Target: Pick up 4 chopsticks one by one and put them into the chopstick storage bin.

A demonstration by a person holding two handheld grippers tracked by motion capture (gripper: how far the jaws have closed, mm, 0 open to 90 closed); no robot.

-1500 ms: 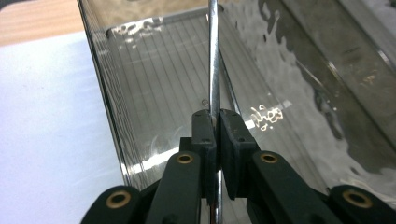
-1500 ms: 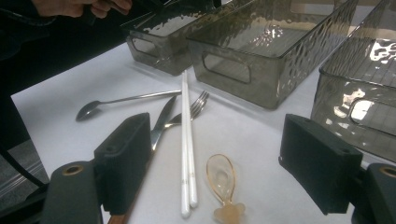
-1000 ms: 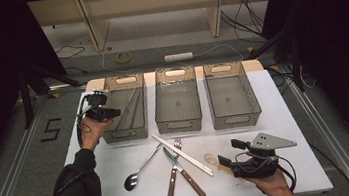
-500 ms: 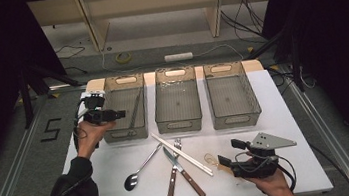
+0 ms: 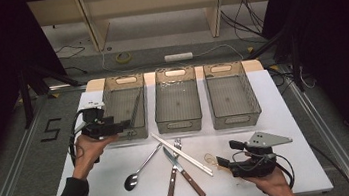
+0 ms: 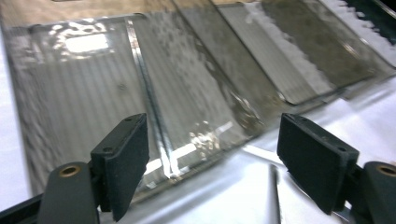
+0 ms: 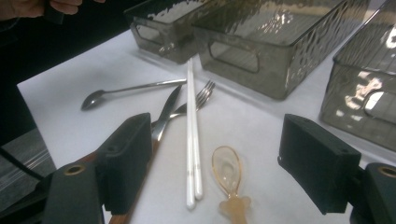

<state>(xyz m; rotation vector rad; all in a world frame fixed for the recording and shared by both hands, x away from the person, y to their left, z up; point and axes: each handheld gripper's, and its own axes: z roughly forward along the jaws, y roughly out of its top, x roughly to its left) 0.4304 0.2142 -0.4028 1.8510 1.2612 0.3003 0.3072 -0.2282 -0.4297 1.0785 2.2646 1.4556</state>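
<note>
Translucent spoon (image 7: 227,177), handle cut off

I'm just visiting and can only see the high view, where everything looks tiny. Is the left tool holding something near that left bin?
Observer: No. The left tool has just been opening its jaws, and the left gripper view shows nothing between them.
Operator: What's the pale blob beside the right tool?
Observer: A small translucent amber spoon, lying next to the white chopsticks.
Operator: Has the right tool grabbed it?
Observer: No. The right tool has its jaws wide open, and the spoon lies untouched on the table.
</note>
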